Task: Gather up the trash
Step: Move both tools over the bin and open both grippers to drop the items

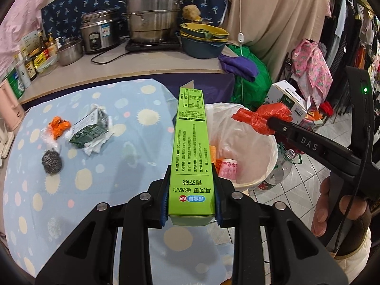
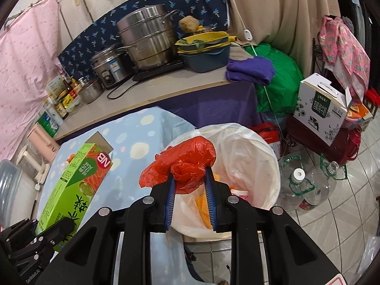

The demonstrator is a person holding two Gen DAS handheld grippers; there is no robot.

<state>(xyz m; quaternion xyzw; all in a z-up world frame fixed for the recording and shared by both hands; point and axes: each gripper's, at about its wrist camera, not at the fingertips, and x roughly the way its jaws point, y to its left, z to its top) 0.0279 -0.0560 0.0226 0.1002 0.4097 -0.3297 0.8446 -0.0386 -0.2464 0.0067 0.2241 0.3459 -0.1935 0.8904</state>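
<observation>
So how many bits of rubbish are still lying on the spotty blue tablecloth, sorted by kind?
Crushed dark green carton: 1
Crumpled orange wrapper: 1
Grey steel-wool scourer: 1
Crumpled white paper and clear plastic: 1 loose heap, pieces not separable
Total: 4

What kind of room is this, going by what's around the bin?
Most likely a cramped home kitchen that doubles as storage. A steamer pot and rice cooker sit on the counter beside sauce bottles, and clothes hang along one side.
</observation>
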